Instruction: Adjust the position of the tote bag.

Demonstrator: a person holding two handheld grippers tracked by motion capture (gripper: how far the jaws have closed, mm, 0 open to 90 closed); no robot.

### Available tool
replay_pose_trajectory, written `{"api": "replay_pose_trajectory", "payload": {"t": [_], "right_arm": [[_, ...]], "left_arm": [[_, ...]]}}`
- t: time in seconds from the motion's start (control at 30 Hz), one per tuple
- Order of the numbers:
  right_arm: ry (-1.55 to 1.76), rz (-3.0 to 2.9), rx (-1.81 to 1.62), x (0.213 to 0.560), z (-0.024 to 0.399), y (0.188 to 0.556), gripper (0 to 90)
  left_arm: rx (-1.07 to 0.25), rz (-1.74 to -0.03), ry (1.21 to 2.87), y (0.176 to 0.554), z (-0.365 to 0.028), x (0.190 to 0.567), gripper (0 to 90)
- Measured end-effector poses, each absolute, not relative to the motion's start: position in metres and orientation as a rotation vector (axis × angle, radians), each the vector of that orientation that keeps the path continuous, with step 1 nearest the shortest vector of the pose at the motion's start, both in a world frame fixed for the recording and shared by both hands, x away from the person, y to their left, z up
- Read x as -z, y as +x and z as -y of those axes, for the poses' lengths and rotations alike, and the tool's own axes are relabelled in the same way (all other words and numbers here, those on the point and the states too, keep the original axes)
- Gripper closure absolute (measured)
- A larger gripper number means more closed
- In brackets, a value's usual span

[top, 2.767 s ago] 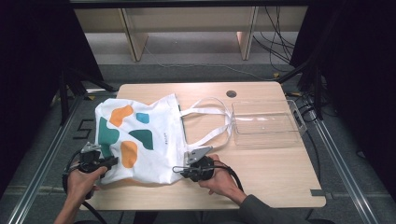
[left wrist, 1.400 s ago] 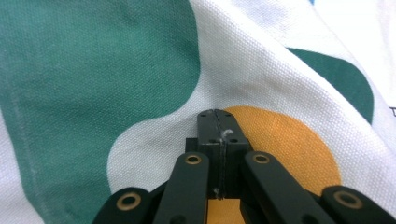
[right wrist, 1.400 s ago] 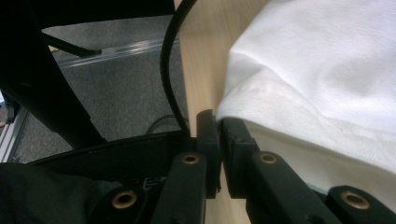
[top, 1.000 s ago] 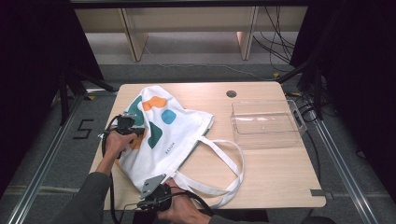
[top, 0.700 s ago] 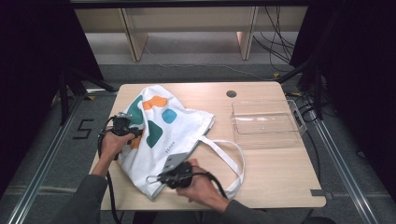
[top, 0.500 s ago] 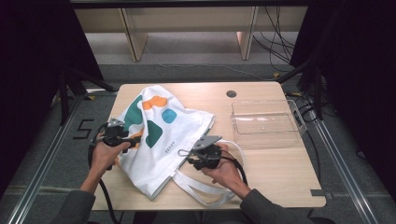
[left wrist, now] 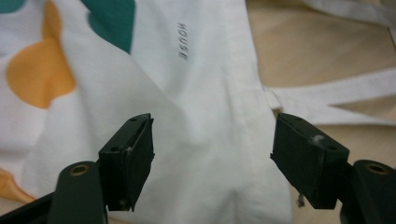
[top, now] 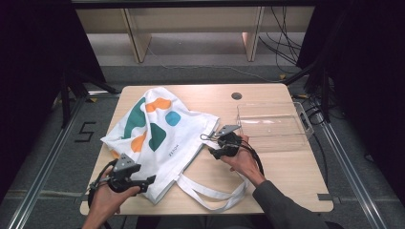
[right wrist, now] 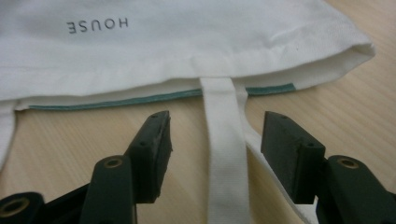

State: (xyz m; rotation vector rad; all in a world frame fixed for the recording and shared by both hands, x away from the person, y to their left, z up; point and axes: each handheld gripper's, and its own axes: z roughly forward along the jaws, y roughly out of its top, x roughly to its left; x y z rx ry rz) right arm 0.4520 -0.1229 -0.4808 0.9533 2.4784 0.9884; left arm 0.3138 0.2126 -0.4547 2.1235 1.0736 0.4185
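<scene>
Pale wooden table [top: 286,176] under dark surroundings, grey floor and shelving beyond, cables trailing at the far right. White tote bag [top: 162,138] spread flat across the left half of the tabletop, printed with teal, orange and blue blobs and the small word HOUSE, its open mouth turned toward the table's middle and its long white handles [top: 215,193] looping out toward the near edge. Clear plastic tray [top: 274,125] at the far right, just beside the bag's mouth corner.

Left gripper [top: 143,181] low at the near left, level with the bag's near corner — jaws released and standing wide, having just been opening. Seen in the left gripper view [left wrist: 212,154], white cloth lying beyond and below the two black pads [left wrist: 133,158], nothing pinched, no pad pressing on fabric.

Right gripper [top: 214,143] at the bag's mouth edge, near the middle of the table, held by a hand [top: 243,160] with a grey sleeve behind it. Jaws likewise let go and just been opening. Seen in the right gripper view [right wrist: 215,154], one white handle strap [right wrist: 226,154] running straight between the pads toward the teal-trimmed hem — strap clear of both pads, resting on the wood.
</scene>
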Motion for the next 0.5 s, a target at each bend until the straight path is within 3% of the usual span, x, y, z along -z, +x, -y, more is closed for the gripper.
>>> {"api": "replay_pose_trajectory", "payload": {"t": [0.3, 0.37, 0.47, 0.5], "right_arm": [[0.981, -2.509, -0.927, 0.495, 0.122, 0.465, 44.5], [0.964, -2.518, -0.93, 0.497, 0.122, 0.467, 51.1], [0.986, -2.545, -0.934, 0.496, 0.122, 0.468, 54.0], [1.027, -2.563, -0.929, 0.495, 0.122, 0.468, 56.9]], "left_arm": [[-0.359, -1.036, 2.245, 0.304, -0.179, 0.474, 24.7], [-0.389, -1.023, 2.308, 0.308, -0.176, 0.48, 27.1], [-0.39, -1.013, 2.358, 0.311, -0.176, 0.485, 30.3], [-0.407, -1.009, 2.375, 0.313, -0.177, 0.487, 35.1]]}}
